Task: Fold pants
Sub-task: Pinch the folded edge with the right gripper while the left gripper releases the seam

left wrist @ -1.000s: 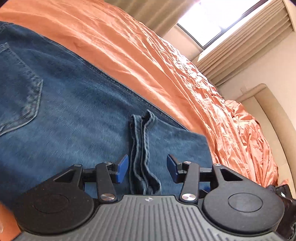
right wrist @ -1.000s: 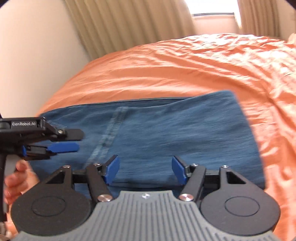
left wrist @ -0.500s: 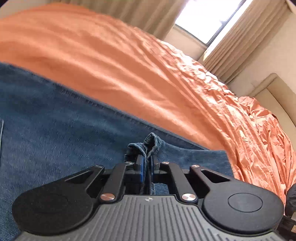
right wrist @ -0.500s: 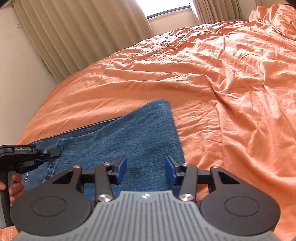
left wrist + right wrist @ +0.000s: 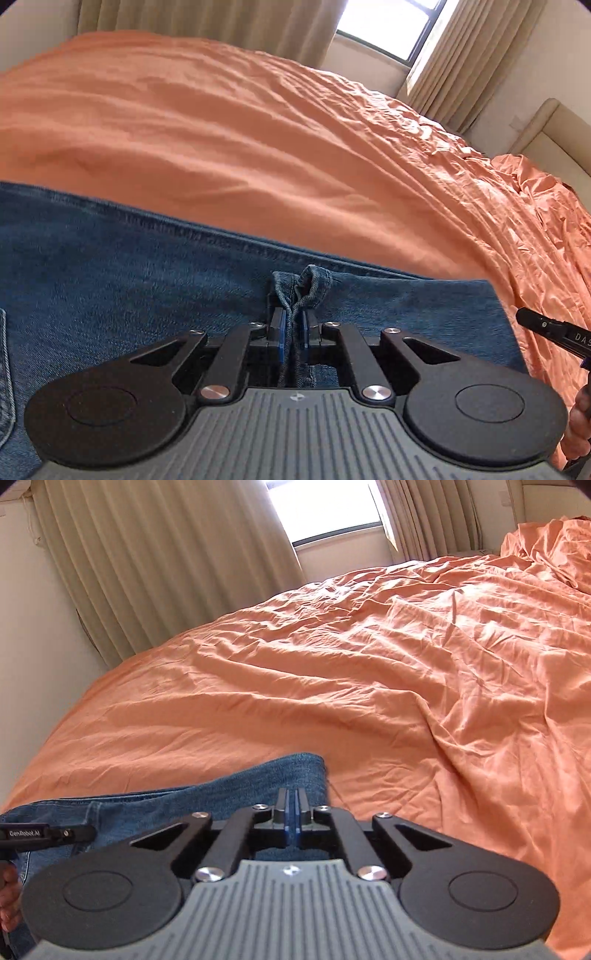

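Left tongs (image 5: 293,328) pinch jeans (image 5: 129,280) hem; right tongs (image 5: 292,814) (beside "GenRobot.AI" lettering) pressed together, perhaps on denim.

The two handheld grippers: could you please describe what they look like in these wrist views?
Both match. The left gripper and right gripper have a ribbed grey body, two round black discs, black linkage bars with silver rivets, and blue pads on black fingers. The left one, seen at the edge of the right wrist view, carries white "GenRobot.AI" lettering. No cables or sleeves show.
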### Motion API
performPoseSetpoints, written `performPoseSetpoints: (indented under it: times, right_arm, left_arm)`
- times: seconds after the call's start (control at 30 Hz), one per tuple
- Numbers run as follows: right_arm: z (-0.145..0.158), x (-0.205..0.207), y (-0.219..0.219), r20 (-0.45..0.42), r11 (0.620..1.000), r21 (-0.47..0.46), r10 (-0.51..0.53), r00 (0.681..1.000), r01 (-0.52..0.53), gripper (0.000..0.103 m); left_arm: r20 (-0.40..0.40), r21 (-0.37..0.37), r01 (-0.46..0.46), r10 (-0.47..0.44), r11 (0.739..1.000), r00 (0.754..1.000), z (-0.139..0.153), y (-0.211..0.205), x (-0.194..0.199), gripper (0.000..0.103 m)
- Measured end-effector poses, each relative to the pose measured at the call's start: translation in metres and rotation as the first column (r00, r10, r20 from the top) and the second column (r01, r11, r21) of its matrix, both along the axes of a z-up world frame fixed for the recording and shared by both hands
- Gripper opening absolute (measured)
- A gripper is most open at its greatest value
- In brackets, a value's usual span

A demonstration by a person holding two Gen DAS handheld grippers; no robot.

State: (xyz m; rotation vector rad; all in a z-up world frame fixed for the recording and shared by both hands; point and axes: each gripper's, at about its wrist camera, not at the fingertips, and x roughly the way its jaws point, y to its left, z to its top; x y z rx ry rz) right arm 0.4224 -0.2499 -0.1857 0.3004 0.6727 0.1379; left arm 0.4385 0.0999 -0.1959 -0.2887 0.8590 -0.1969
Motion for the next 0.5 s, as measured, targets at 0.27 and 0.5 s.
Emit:
performPoseSetpoints:
  times: [0.27,0.5]
  right_arm:
    - [-0.047,0.031,0.003,-0.11,0.999,-0.037,0.016,0.994,-0.02,0.0]
    - [-0.025,0.007,0.003,-0.066,0.999,-0.04,0.02,0.998,-0.023,0.001]
  left_arm:
    - [-0.041,-0.041,-0.026,0.025,0.999,0.999,-0.016,0.007,0.005,0.017]
    - [-0.029,0.031,-0.067,0.068,0.997,0.997,0.001,-0.007,-0.006,0.022]
